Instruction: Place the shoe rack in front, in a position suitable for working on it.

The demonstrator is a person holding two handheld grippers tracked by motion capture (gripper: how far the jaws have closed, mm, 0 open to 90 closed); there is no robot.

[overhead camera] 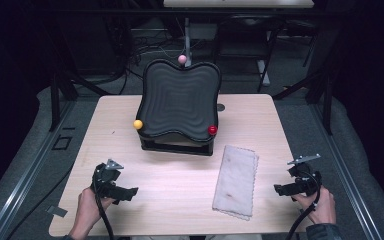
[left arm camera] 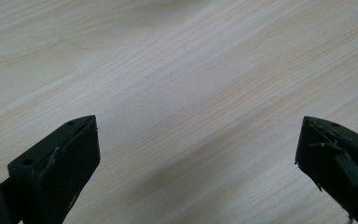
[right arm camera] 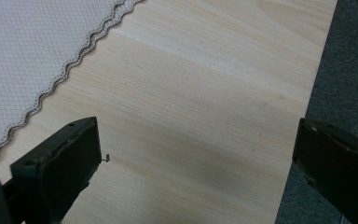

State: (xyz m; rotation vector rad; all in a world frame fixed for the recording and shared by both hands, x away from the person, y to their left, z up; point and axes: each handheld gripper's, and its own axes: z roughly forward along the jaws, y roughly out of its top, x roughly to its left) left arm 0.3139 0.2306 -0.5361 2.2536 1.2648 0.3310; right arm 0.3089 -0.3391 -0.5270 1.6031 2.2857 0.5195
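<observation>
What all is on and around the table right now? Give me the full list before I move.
table: 1, light wood, centre.
tray: 1, black, wavy-edged and ridged, raised on a black stand at the table's far middle.
pink ball: 1, tray's far edge.
yellow ball: 1, tray's near left corner.
red ball: 1, tray's near right corner.
cloth: 1, off-white, folded, scalloped edge, flat on the table right of centre.
cables: several, dark, floor behind the table.
left tongs: black, open, near left, nothing between them.
right tongs: black, open, near right, beside the cloth.
</observation>
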